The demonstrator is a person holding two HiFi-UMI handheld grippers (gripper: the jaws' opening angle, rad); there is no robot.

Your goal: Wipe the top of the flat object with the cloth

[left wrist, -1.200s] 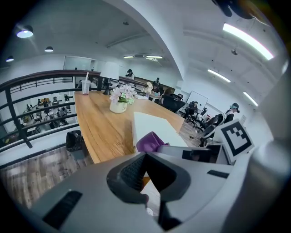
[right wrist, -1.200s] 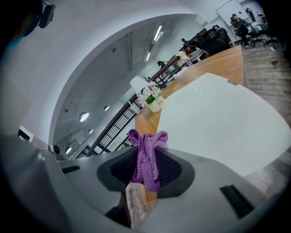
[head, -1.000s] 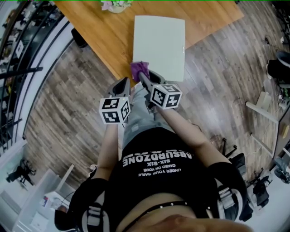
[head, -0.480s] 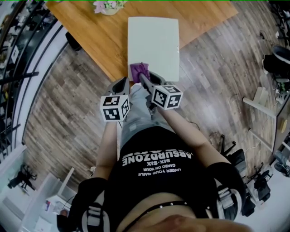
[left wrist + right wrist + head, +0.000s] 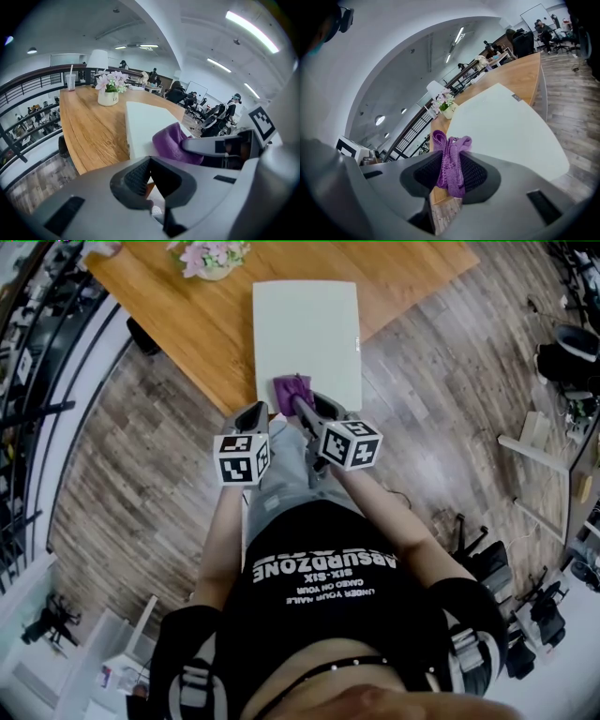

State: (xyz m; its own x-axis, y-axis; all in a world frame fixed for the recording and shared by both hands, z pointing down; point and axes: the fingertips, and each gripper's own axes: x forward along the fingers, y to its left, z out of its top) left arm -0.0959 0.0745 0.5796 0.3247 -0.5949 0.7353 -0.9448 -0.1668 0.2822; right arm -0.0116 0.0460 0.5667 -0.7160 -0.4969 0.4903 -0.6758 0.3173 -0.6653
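Note:
A flat white board [image 5: 307, 334] lies on the wooden table [image 5: 206, 315], its near end overhanging the table's edge. My right gripper [image 5: 302, 401] is shut on a purple cloth [image 5: 291, 388], which rests on the board's near edge, left of the middle. In the right gripper view the cloth [image 5: 451, 159] stands bunched between the pads, with the board [image 5: 501, 126] just beyond. My left gripper [image 5: 253, 414] hovers beside the board's near left corner, shut and holding nothing. The left gripper view shows the cloth [image 5: 173, 143] on the board [image 5: 140, 124].
A pot of pink flowers [image 5: 208, 257] stands on the table beyond the board's far left corner. A cup with a straw [image 5: 71, 82] is at the table's far end. Wooden floor [image 5: 441, 399] lies right of the table, a railing [image 5: 37, 352] to the left.
The cloth in my right gripper has slid a little to the right along the board's near edge. The left gripper has kept its place beside the corner.

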